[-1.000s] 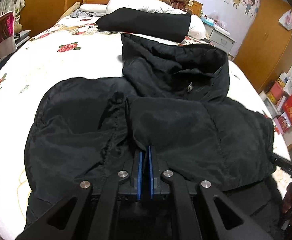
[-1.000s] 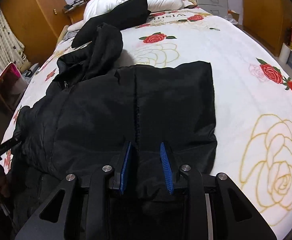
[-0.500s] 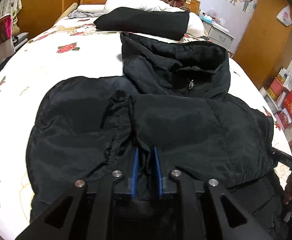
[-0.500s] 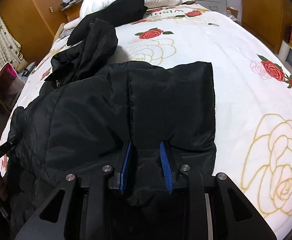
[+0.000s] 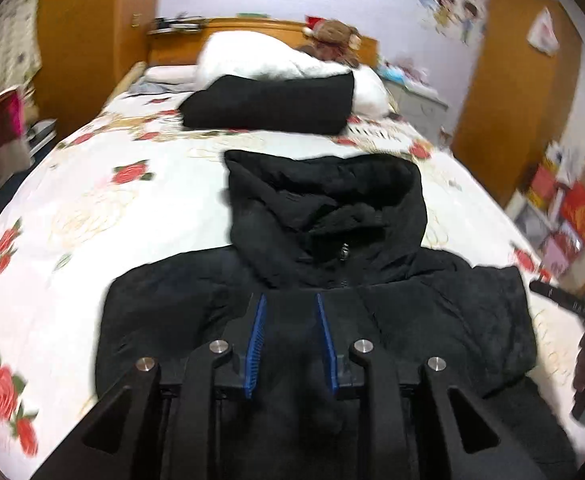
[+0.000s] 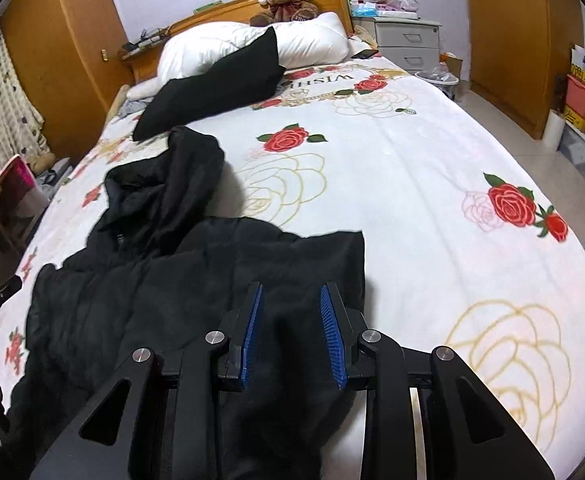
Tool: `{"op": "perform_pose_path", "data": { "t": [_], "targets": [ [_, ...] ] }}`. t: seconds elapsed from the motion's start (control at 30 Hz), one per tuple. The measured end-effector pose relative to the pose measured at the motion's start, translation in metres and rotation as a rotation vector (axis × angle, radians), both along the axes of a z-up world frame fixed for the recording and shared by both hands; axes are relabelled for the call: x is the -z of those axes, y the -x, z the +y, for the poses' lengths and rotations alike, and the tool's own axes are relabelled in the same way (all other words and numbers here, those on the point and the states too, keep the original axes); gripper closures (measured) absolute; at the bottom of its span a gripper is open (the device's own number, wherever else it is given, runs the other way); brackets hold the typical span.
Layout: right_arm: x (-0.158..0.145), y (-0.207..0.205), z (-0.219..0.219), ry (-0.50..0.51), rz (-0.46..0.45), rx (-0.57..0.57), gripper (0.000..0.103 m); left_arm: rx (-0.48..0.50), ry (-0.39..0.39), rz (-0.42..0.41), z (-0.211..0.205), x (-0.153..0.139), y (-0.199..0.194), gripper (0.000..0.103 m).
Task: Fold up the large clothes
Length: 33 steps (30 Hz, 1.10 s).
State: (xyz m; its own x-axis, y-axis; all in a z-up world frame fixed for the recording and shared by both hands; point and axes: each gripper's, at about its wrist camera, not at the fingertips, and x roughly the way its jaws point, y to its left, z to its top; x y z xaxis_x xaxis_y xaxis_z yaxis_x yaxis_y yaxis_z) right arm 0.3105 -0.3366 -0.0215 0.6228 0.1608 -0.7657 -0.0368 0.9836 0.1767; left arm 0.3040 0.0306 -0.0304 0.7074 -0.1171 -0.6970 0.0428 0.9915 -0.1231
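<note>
A large black hooded jacket lies spread on the rose-patterned bed, hood toward the headboard, zipper closed at the collar. My left gripper is open above the jacket's chest, with nothing between its blue pads. The jacket also shows in the right wrist view, its hood bunched to the left. My right gripper is open above the jacket's right side, near its edge. Its pads hold nothing.
A folded black garment lies against white pillows at the head of the bed, with a teddy bear behind. Wardrobes, a grey bedside drawer unit and boxes stand right of the bed.
My left gripper opened, let go of the jacket fabric and rose toward the collar. My right gripper stayed open and lifted; the view now takes in more bed.
</note>
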Motion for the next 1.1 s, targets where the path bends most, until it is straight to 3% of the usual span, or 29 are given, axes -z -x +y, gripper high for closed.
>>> {"op": "perform_pose_path", "data": {
  "t": [0.13,0.3,0.4,0.5,0.6,0.7,0.8,0.9,1.1],
  "targets": [
    [0.034,-0.024,0.0,0.028,0.076,-0.005,0.073,-0.017,-0.053,0.122,-0.006,0.06,-0.037,0.076],
    [0.069,-0.03,0.001,0.041,0.098,-0.012,0.073,-0.016,-0.067,0.096,-0.004,0.088,-0.043,0.076],
    [0.07,-0.032,0.005,0.076,0.101,-0.014,0.074,-0.02,-0.073,0.104,-0.005,0.088,-0.048,0.076],
    [0.049,-0.026,0.008,0.117,0.094,-0.007,0.074,-0.02,-0.064,0.117,-0.002,0.07,-0.043,0.077],
    [0.015,-0.002,0.011,0.042,0.022,-0.025,0.074,-0.01,-0.027,0.064,0.009,0.042,-0.016,0.077],
    [-0.002,0.029,0.032,0.01,-0.015,-0.101,0.074,0.005,-0.011,0.034,0.018,0.034,0.013,0.077],
    [0.012,0.04,0.058,0.029,0.024,-0.17,0.074,-0.004,-0.042,0.083,0.025,0.052,0.024,0.077],
    [0.046,0.032,0.076,0.072,0.121,-0.193,0.074,-0.036,-0.012,0.157,0.035,0.079,0.017,0.077],
    [0.048,0.026,0.081,0.09,0.135,-0.183,0.074,-0.031,-0.006,0.16,0.038,0.074,0.017,0.077]
  ]
}}
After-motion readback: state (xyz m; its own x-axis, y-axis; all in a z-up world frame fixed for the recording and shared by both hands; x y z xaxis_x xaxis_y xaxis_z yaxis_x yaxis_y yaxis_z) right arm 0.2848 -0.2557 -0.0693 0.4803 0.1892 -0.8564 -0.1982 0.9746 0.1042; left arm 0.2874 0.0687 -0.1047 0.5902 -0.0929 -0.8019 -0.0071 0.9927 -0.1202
